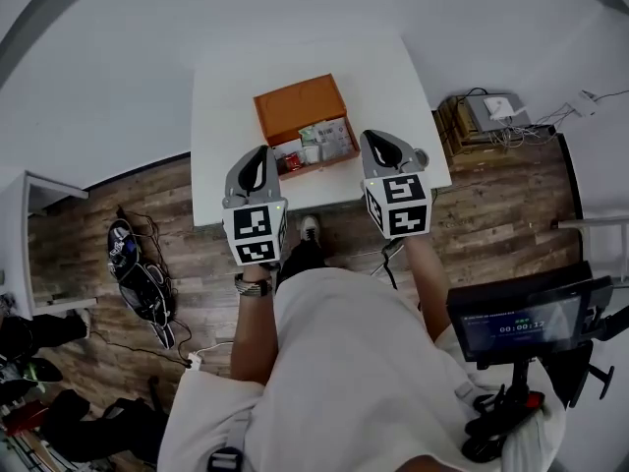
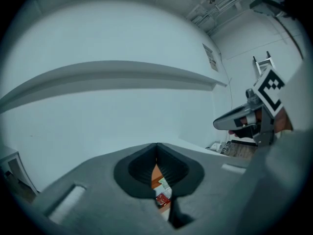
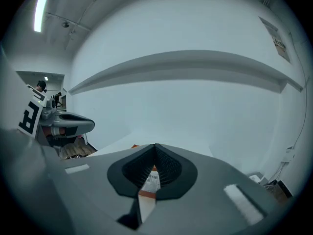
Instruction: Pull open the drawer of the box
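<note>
Reading drawer (image 1: 324, 162) as open from orange box (image 1: 300, 106); left gripper (image 1: 261, 157), right gripper (image 1: 375, 144) clenched empty: keep both clear above.

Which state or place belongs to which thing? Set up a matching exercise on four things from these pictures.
Things:
1. drawer
2. left gripper
3. table
4. screen

States or places:
A. lit, at the person's right side
B. white, bears the orange box
C. pulled open, packets inside
D. shut, nothing between its jaws

Pairs: 1-C, 2-D, 3-B, 4-A
</note>
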The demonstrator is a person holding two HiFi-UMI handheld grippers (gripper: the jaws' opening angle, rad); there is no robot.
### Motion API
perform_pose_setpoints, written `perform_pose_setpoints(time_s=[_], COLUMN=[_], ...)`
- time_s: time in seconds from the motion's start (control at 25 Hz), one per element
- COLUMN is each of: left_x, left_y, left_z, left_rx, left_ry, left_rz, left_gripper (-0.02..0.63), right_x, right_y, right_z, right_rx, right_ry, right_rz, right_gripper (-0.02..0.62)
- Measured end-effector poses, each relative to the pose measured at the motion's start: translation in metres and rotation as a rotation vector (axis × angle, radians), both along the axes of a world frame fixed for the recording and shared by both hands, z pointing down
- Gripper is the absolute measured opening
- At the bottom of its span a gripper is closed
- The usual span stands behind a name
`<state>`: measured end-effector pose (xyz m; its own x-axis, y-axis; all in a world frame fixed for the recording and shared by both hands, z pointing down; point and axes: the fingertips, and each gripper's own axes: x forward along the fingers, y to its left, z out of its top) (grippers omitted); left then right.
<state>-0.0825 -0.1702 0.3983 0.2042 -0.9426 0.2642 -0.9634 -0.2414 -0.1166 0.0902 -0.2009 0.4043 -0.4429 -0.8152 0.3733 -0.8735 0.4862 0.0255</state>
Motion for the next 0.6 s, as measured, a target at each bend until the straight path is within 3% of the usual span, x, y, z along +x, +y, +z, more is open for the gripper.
perform_pose_setpoints(time_s=[0.4,0.6], left_x=[0.017,0.011], left_y=[0.028,0.036], left_z=[-0.082,-0.118], left_rx=[0.193,0.263], left_ry=[-0.039,-0.049], left_rz=[0.034,0.035], left_gripper=[0.006,0.006], right_x=[-0.011,-0.021], right_y=[0.020,0.024], right_z=[-0.105,-0.132], right_rx=[0.211,0.275], right_ry=[-0.048,-0.043], right_rz=[-0.066,-0.077], right_gripper=[0.003,0.003])
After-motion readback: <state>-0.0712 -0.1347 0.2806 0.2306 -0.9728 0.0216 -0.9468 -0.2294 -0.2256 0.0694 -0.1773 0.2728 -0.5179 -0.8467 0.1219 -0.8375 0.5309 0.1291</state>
